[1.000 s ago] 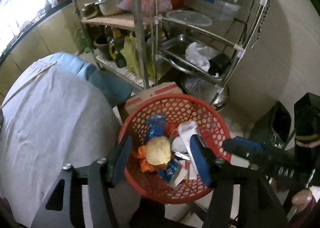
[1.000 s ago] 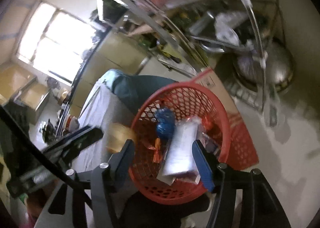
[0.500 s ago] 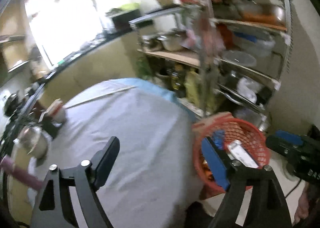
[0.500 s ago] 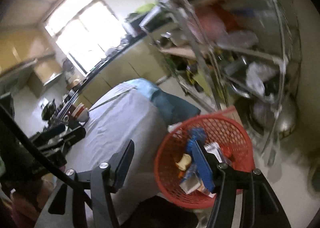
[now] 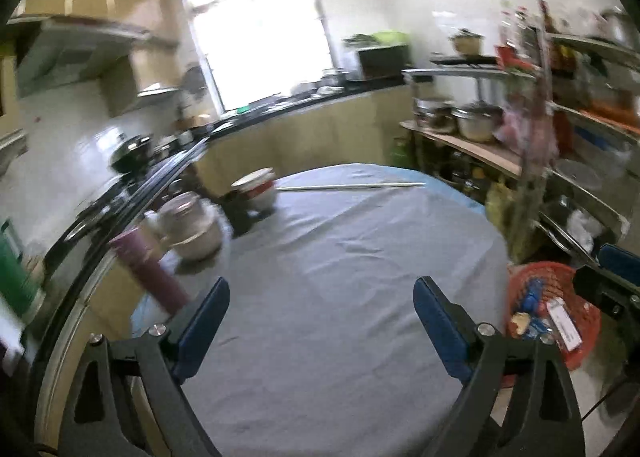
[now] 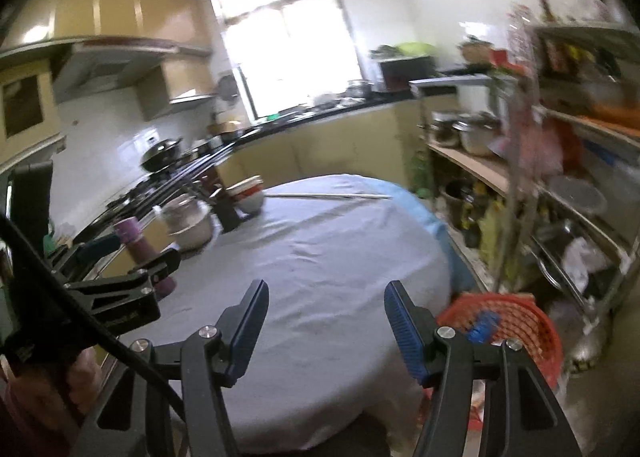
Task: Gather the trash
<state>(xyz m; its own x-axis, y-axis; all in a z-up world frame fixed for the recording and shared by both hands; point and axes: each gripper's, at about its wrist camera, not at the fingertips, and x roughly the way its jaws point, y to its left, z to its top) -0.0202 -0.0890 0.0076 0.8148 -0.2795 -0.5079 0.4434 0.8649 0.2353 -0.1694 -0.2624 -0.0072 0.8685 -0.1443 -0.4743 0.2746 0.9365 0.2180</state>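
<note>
Trash (image 5: 560,321) lies in upright basket (image 5: 588,341); left tongs (image 5: 320,321) opening, right tongs (image 6: 324,321) open, both empty.

1. The round red plastic mesh basket (image 5: 576,353) is sitting upright on the floor, just beside the edge of the cloth-covered table.
2. Trash is lying inside it: blue wrappers (image 5: 532,299), a white flat packet (image 5: 564,323) and a pale yellowish lump (image 5: 519,321), all kinda blurry.

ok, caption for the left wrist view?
Left gripper, fingers opening and empty, over the grey-clothed round table; red mesh trash basket at right.
</note>
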